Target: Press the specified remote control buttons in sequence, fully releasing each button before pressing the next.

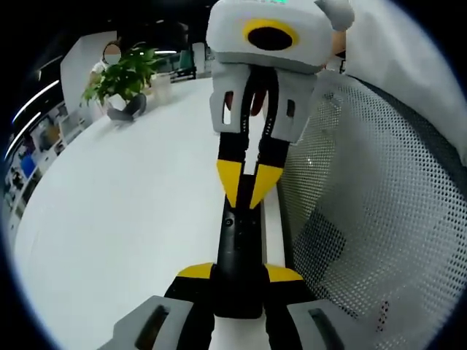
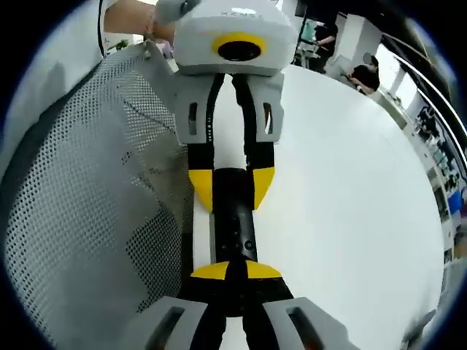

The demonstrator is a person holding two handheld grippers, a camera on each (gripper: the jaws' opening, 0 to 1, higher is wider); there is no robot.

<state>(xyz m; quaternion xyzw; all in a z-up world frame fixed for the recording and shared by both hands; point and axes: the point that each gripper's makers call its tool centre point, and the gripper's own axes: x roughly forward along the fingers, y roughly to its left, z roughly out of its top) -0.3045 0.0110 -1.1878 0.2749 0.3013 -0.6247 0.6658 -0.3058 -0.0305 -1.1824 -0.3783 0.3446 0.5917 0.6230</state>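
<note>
Over the white worktop, a slim black remote control is clamped at one end between the left gripper's fingers, while the right gripper's fingers, together, press its other end.

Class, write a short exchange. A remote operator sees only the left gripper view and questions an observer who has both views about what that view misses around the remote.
Operator: I see the remote held in my left gripper, with the right gripper closed at its far end. What is behind my camera?
Observer: The right gripper view shows a person beyond the far edge of the white table.
Operator: How does my grip look from the front?
Observer: From that side, the left gripper's yellow tips sit on either side of the remote's end, clamping it.
</note>
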